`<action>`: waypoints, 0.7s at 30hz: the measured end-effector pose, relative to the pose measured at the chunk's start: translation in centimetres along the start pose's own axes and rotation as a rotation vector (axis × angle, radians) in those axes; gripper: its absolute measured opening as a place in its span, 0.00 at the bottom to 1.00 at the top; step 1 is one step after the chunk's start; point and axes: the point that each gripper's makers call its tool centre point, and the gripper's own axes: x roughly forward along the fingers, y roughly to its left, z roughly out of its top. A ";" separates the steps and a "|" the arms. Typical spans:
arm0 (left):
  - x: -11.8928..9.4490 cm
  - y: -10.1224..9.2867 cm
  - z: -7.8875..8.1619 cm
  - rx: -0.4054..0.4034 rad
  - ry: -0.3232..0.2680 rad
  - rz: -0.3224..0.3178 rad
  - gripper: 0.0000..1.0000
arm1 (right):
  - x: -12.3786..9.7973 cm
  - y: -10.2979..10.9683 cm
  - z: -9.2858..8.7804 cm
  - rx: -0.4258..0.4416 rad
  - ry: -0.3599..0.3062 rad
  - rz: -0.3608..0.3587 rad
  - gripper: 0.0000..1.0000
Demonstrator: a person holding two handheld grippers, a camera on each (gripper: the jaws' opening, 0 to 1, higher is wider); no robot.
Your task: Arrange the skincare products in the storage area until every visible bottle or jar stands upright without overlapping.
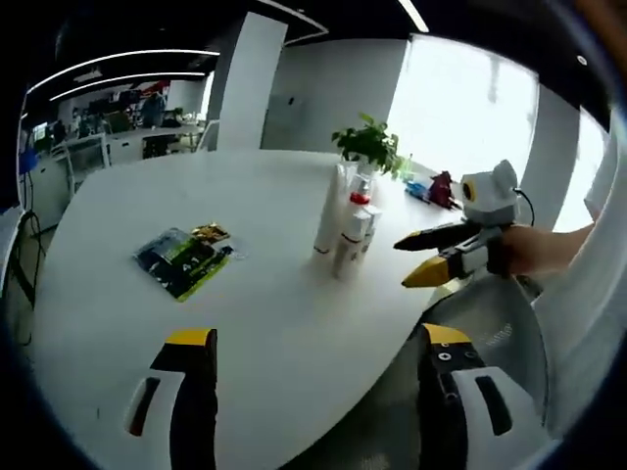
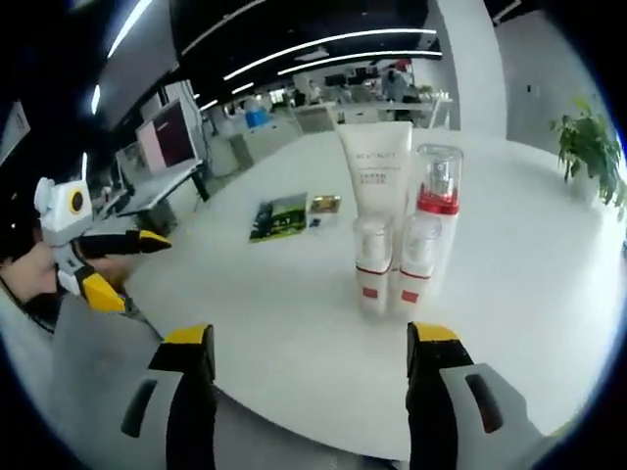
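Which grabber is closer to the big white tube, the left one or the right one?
Right. The right gripper points straight at the white tube behind the small bottles, open. The left gripper, also open, sits farther back along the table.

A white tube, red-collared pump bottle and two small white bottles stand upright, clustered.

Open office — desks, monitor, strip lights.
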 end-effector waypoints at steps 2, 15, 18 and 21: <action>-0.6 -0.4 -0.1 -0.007 0.007 0.020 0.86 | -0.3 0.3 -0.4 0.003 0.005 0.016 0.83; -2.8 -0.1 -0.2 -0.102 -0.034 0.180 0.99 | -2.0 1.6 0.1 0.005 -0.008 0.120 0.91; -3.2 0.2 -0.3 -0.133 -0.047 0.208 0.99 | -2.1 1.8 0.2 0.003 -0.015 0.129 0.93; -3.4 0.0 -0.5 -0.143 -0.058 0.232 0.99 | -2.1 1.9 0.0 0.002 -0.015 0.138 0.96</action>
